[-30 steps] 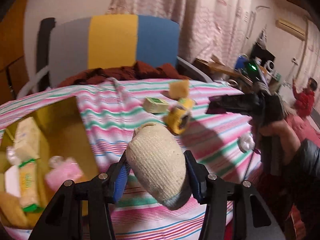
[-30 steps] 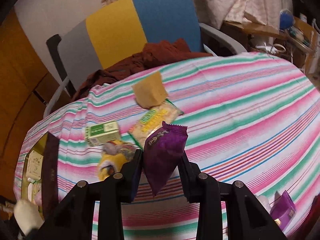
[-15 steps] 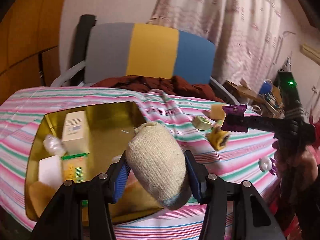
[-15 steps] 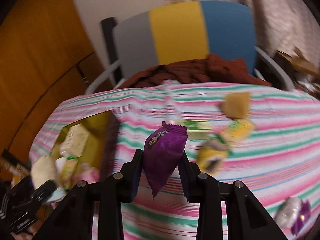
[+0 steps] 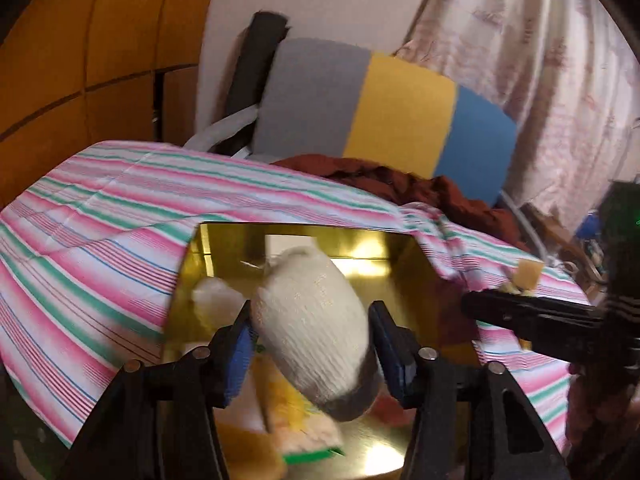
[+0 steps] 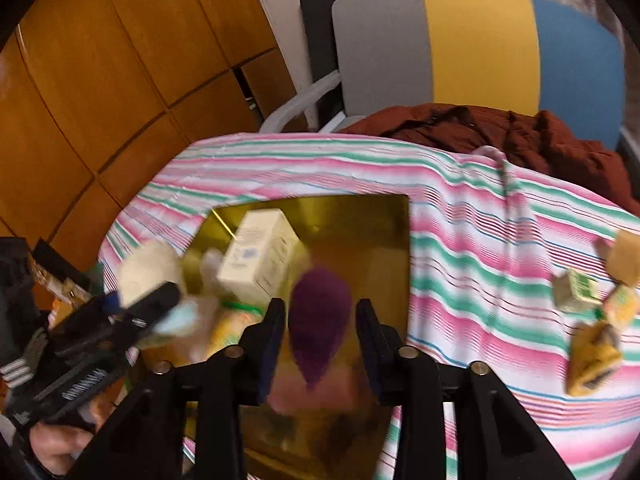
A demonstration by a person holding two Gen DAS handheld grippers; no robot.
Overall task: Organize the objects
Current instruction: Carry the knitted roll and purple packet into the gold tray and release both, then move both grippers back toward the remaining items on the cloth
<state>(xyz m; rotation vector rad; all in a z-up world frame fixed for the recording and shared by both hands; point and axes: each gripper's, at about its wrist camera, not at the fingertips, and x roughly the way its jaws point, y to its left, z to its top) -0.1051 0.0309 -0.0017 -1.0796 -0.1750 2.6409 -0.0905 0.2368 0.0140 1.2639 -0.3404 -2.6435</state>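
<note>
Left wrist view: close above gold box (image 5: 384, 250), facing 12 o'clock toward striped chair (image 5: 384, 108); right gripper (image 5: 520, 312) enters at 3 o'clock | Right wrist view: close above same gold box (image 6: 360, 216), tilted down, chair (image 6: 476, 44) at 12–1 o'clock; left gripper (image 6: 132, 312) at 9 o'clock | Shared: box, striped cloth (image 5: 100, 216), chair.
</note>
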